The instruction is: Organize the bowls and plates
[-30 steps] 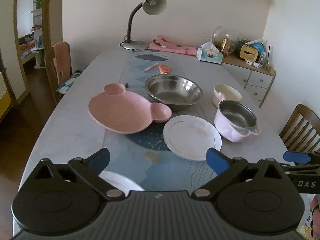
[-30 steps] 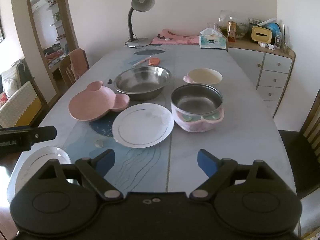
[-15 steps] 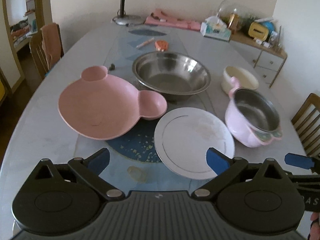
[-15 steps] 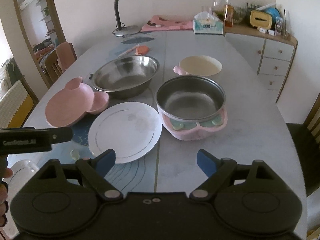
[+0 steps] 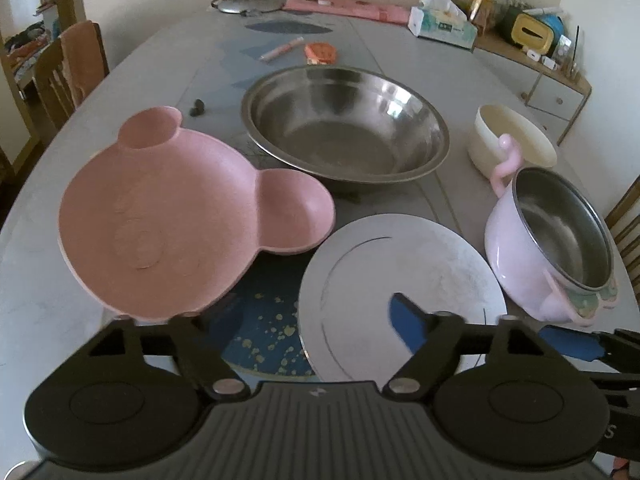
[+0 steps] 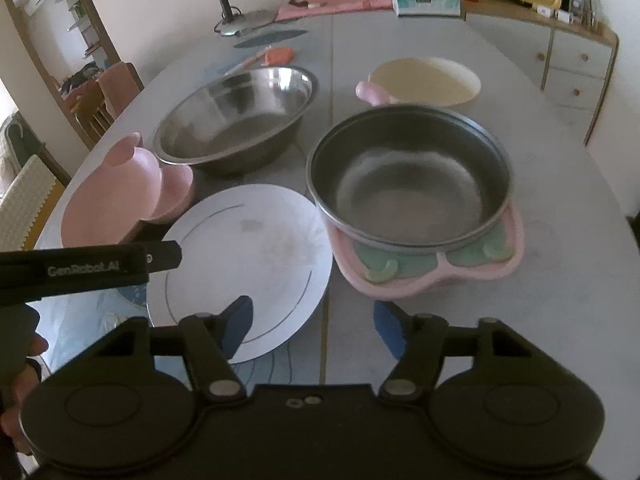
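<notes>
Both tongs moved in closer, now spread, empty: left tongs (image 5: 308,320) near pink plate (image 5: 176,216), right tongs (image 6: 312,320) by white plate (image 6: 244,264) on bench (image 6: 560,240). White plate prob. ceramic: stiff, slick, fragile; grip at rim.

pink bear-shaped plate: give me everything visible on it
The pink bear-shaped plate is a matte, speckled pink dish that looks like plastic or fibre composite: one large round well with faint embossed face marks, plus two small round ear compartments. It is empty and lies flat and upright on the table, left of the white plate and in front of the steel bowl. The left gripper is at its near rim; whether a finger touches it cannot be told.
</notes>
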`<state>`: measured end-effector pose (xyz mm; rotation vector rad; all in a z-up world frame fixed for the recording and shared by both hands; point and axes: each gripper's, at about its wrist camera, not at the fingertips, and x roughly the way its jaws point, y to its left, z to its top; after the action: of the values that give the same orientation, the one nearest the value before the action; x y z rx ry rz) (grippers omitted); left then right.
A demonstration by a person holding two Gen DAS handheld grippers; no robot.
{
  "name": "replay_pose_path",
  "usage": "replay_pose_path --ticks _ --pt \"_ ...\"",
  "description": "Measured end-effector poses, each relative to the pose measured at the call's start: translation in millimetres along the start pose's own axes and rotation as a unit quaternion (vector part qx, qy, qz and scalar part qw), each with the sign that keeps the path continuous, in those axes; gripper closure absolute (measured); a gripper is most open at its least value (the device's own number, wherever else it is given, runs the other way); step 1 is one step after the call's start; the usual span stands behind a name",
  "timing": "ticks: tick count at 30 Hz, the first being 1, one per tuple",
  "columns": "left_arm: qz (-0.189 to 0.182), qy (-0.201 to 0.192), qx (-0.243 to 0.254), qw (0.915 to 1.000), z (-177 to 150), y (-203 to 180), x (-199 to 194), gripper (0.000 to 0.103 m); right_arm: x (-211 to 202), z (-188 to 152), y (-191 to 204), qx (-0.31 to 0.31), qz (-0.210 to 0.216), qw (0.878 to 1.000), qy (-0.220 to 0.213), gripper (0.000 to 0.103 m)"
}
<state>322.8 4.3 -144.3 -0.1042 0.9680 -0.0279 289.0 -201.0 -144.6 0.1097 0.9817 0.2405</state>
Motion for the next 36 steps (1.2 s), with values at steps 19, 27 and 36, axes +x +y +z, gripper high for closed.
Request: replay_pose_path --ticks 19,27,36 --pt "-0.015 0.027 -0.038 0.9988 7.8 15.9 23.3 0.076 11.7 3.3 -25.7 0.075 0.025 0.997 0.007 0.081" --pt "-0.029 0.028 -0.049 0.998 10.8 18.1 24.3 0.086 14.2 5.5 -24.4 0.082 0.036 0.996 0.011 0.09" --pt "-0.032 0.036 -0.06 0.997 -2.8 20.8 11.1 0.09 4.3 -2.1 -24.8 0.066 0.047 0.997 0.011 0.092"
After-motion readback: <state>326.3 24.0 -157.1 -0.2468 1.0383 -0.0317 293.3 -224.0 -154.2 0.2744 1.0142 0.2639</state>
